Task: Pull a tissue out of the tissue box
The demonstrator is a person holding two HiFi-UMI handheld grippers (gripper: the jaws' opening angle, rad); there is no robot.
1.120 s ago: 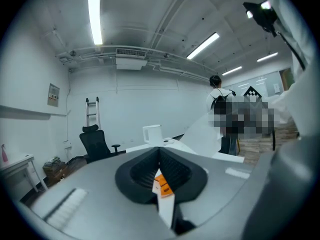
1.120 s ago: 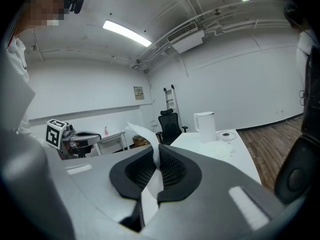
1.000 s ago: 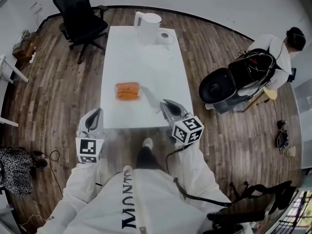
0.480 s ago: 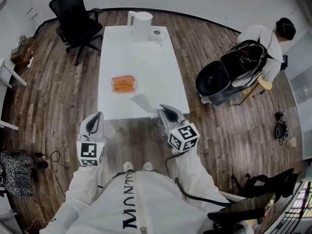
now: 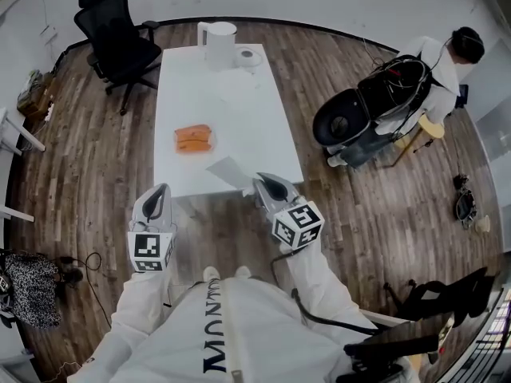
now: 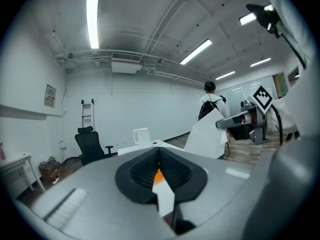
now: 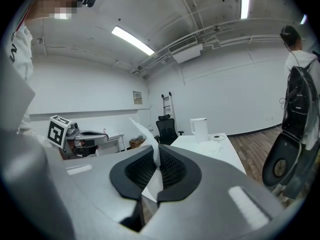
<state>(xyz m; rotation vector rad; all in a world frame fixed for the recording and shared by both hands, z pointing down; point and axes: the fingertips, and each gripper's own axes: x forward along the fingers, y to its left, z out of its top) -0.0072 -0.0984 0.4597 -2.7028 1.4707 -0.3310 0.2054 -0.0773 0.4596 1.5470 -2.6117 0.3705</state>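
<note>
The orange tissue box [image 5: 194, 139] lies on the white table [image 5: 239, 110]; through the left gripper's jaws it shows as an orange patch [image 6: 158, 175]. A white tissue [image 5: 227, 170] hangs free of the box, over the table's near edge, pinched in my right gripper [image 5: 257, 180]. In the right gripper view the sheet [image 7: 145, 131] sticks up from between the shut pads of that gripper [image 7: 158, 151]. My left gripper [image 5: 164, 188] is off the table's near left corner, its jaws [image 6: 159, 151] shut on nothing. From there the tissue [image 6: 207, 136] shows at the right.
A white kettle [image 5: 217, 45] and a small white roll [image 5: 249, 56] stand at the table's far end. A black office chair [image 5: 116, 42] is at the far left. At the right a person [image 5: 447, 62] bends over a black machine [image 5: 359, 118]. Wooden floor surrounds the table.
Both grippers have drawn back from the table toward the body. The right one has carried the tissue away from the box, and it now hangs past the table's near edge.
</note>
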